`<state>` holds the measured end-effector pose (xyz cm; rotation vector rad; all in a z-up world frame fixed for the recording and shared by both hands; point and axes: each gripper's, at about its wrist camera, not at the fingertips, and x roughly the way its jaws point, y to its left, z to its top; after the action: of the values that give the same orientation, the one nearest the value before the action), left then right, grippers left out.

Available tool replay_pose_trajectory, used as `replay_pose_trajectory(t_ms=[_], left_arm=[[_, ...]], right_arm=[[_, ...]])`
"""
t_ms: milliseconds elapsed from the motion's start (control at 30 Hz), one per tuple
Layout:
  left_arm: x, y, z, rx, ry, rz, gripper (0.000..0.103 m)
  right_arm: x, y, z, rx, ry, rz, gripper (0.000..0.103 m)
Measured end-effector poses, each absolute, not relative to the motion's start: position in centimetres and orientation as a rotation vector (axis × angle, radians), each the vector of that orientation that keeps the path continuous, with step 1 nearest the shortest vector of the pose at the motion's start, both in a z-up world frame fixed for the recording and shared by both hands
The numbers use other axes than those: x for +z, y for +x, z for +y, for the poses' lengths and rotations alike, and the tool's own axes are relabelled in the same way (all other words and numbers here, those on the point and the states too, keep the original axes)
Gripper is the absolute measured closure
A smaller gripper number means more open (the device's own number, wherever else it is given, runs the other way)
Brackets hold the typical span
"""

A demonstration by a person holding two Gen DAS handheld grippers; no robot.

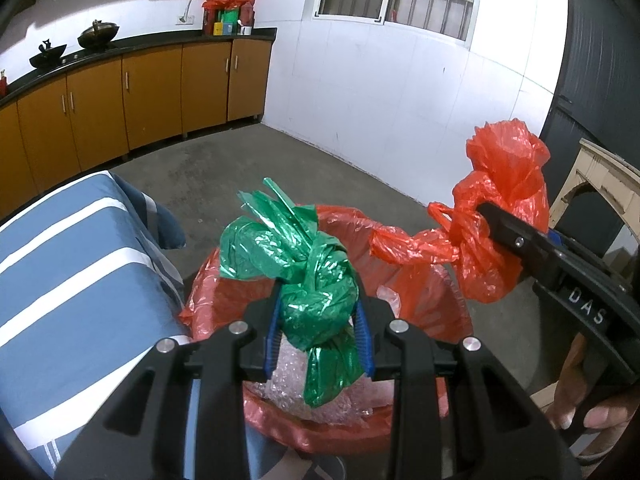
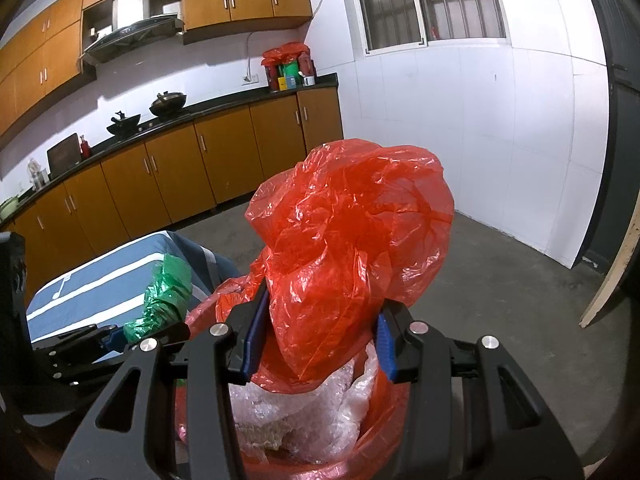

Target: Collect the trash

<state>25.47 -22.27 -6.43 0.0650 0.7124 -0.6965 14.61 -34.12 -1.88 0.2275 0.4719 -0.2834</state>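
A bin lined with a red trash bag stands on the floor below both grippers, with clear bubble wrap inside. My left gripper is shut on a knotted green plastic bag and holds it over the bin opening. My right gripper is shut on a bunched part of the red bag, lifted above the rim; it also shows in the left wrist view. The green bag shows at the left in the right wrist view, and the bubble wrap below.
A table with a blue and white striped cloth stands right beside the bin on the left. Orange kitchen cabinets run along the far wall. Bare concrete floor lies beyond. A wooden frame stands at the right.
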Motion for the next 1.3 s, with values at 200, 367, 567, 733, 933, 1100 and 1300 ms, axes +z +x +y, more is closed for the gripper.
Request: replay_pose_trajectory(t_ms=[200, 367, 567, 733, 933, 1100, 1300], left_arm=[[-6.9, 25.6, -22.7, -0.689, 0.068, 0.727, 0.069], [-7.3, 25.8, -22.6, -0.683, 0.068, 0.739, 0.061], [-7.5, 25.9, -22.1, -0.668, 0.073, 0.745, 0.057], [-7.3, 26.0, -20.8, -0.635, 0.059, 0.743, 0.054], [-6.1, 24.9, -18.2, -0.58, 0.047, 0.696, 0.041], [-3.8, 23.0, -15.3, -0.518, 0.022, 0.631, 0.022], [-1.1, 19.9, -11.5, -0.443, -0.004, 0.548, 0.007]], right_arm=[[-1.8, 14.9, -34.5, -0.266, 0.249, 0.469, 0.049], [-1.8, 15.2, -35.1, -0.257, 0.278, 0.473, 0.044], [-1.8, 15.0, -35.3, -0.257, 0.288, 0.471, 0.042], [-1.5, 14.7, -35.3, -0.267, 0.278, 0.46, 0.04], [-0.7, 13.4, -34.4, -0.301, 0.226, 0.422, 0.022], [0.4, 11.5, -32.8, -0.338, 0.163, 0.352, 0.006], [1.3, 9.4, -30.6, -0.362, 0.108, 0.307, 0.002]])
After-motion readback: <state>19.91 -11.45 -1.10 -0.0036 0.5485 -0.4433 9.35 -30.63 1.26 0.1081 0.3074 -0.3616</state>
